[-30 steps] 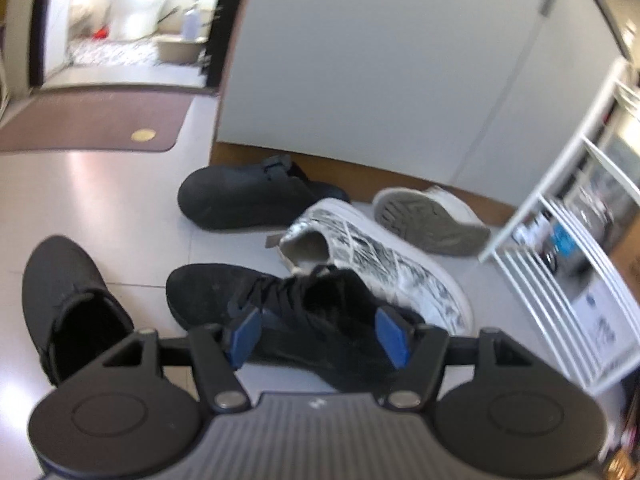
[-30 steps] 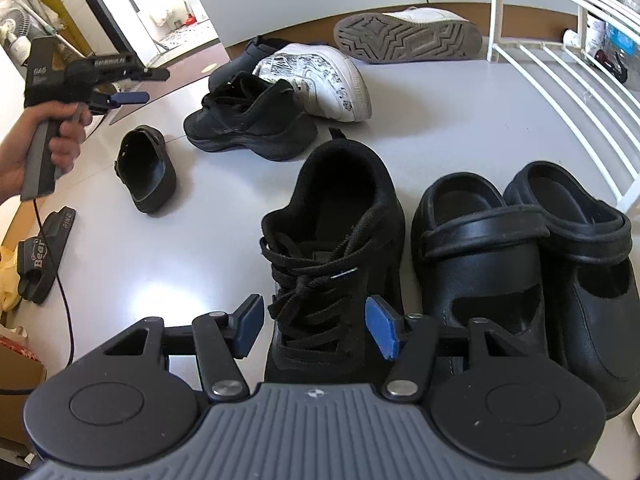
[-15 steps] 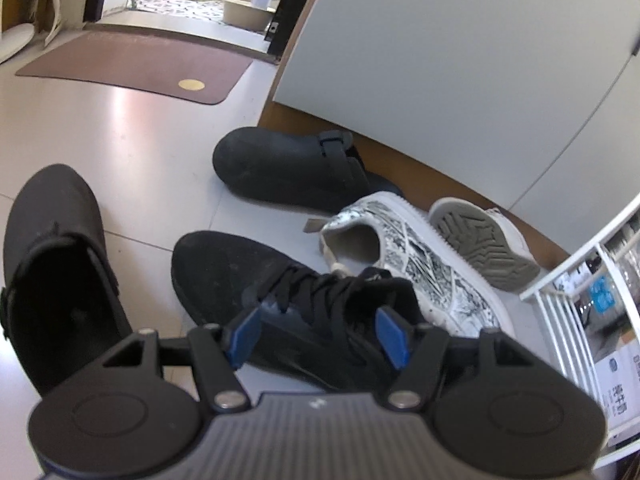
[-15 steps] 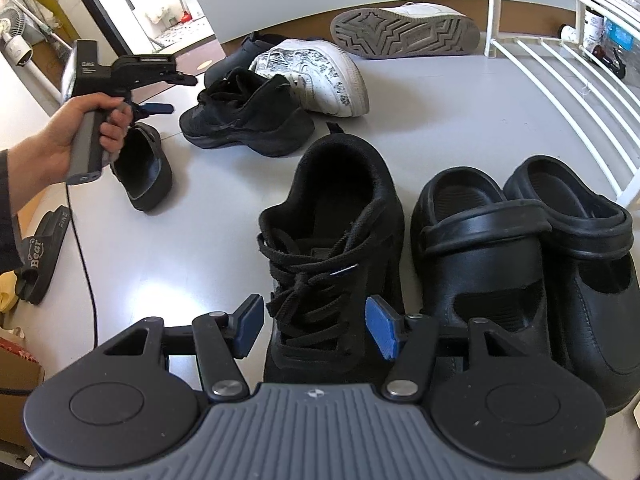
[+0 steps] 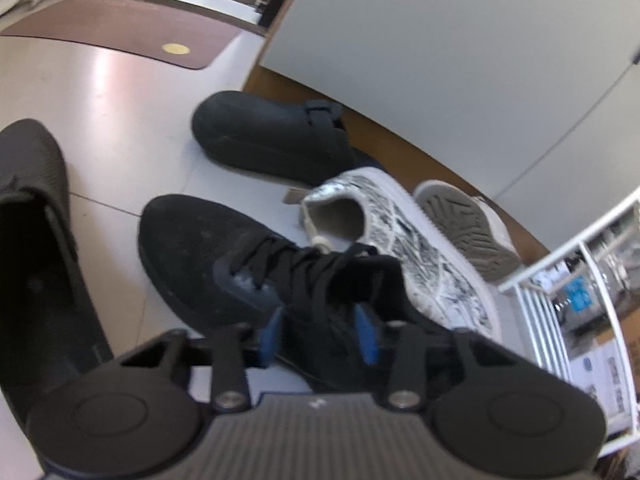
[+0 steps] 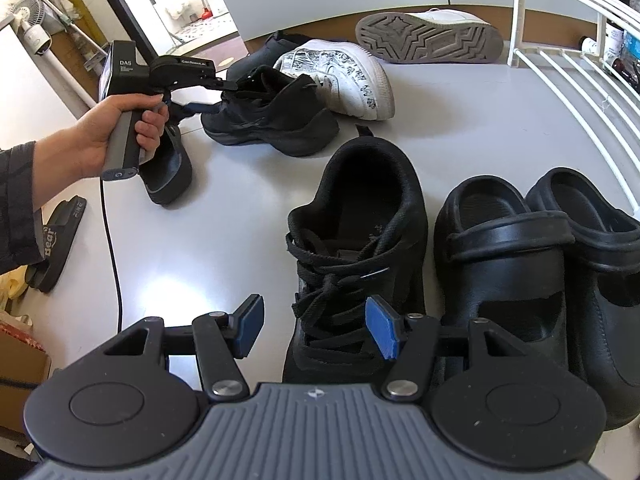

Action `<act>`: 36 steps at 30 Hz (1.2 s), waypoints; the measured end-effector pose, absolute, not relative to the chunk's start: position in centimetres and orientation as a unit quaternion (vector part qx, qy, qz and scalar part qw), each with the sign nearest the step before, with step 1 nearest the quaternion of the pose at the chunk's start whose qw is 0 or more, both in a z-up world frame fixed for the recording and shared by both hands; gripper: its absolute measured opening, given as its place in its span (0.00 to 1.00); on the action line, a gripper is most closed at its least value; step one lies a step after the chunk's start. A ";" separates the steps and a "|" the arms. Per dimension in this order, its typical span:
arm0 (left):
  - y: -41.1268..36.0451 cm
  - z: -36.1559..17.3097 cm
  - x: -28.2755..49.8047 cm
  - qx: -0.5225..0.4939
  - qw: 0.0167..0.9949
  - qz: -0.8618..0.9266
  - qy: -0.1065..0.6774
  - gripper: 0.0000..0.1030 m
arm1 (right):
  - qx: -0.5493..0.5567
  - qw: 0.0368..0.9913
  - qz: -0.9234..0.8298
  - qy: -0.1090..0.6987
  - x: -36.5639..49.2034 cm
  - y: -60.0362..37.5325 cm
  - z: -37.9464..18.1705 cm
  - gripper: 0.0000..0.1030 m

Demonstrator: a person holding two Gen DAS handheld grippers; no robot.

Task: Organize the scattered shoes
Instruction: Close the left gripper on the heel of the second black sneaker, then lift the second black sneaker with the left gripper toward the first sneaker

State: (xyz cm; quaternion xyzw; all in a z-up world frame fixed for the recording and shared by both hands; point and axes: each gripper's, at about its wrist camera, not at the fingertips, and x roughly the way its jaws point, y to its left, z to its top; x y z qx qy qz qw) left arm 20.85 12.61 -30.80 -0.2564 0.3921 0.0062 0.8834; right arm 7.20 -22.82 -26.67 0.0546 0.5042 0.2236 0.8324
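A black lace-up sneaker (image 5: pixel 208 256) (image 6: pixel 276 120) lies on the pale floor. My left gripper (image 5: pixel 318 334) (image 6: pixel 216 96) is closing on it, its blue pads pressing the collar from both sides. A hand (image 6: pixel 100 136) holds that gripper. My right gripper (image 6: pixel 316 330) hangs open, nothing between its pads, just above the toe of the matching black sneaker (image 6: pixel 352 240). That sneaker stands next to a pair of black clogs (image 6: pixel 500 248).
A white patterned sneaker (image 5: pixel 432 264) (image 6: pixel 344 72) touches the gripped shoe. Behind it a white sneaker (image 6: pixel 428 38) lies on its side. A black clog (image 5: pixel 268 136), a black slip-on (image 5: pixel 32 240) (image 6: pixel 168 172), a sandal (image 6: pixel 60 236) and a white wire rack (image 6: pixel 580 72) surround them.
My left gripper came down onto the black sneaker and its jaws narrowed around the collar. The right gripper stayed where it was, still open.
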 end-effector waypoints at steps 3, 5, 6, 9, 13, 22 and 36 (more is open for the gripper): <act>11.8 -30.3 20.9 -0.225 0.889 0.008 0.398 0.23 | 0.056 0.833 0.221 0.505 7.2 -22.8 -26.7 0.60; 11.8 -30.4 20.7 -0.220 0.890 0.004 0.399 0.22 | 0.057 0.833 0.219 0.505 7.3 -22.9 -26.7 0.60; 11.8 -30.5 20.7 -0.220 0.890 0.002 0.400 0.22 | 0.057 0.833 0.218 0.505 7.2 -22.9 -26.7 0.60; 12.1 -30.4 20.4 -0.214 0.889 -0.003 0.405 0.21 | 0.058 0.832 0.215 0.508 7.1 -23.0 -26.9 0.60; 12.5 -29.9 20.0 -0.203 0.889 0.002 0.410 0.13 | 0.057 0.831 0.212 0.511 7.2 -23.2 -27.0 0.60; 12.8 -29.8 19.9 -0.211 0.888 0.024 0.408 0.18 | 0.055 0.830 0.207 0.514 7.2 -23.1 -27.3 0.60; 12.1 -30.8 19.9 -0.175 0.892 0.046 0.413 0.12 | 0.053 0.827 0.205 0.521 7.0 -22.9 -27.5 0.60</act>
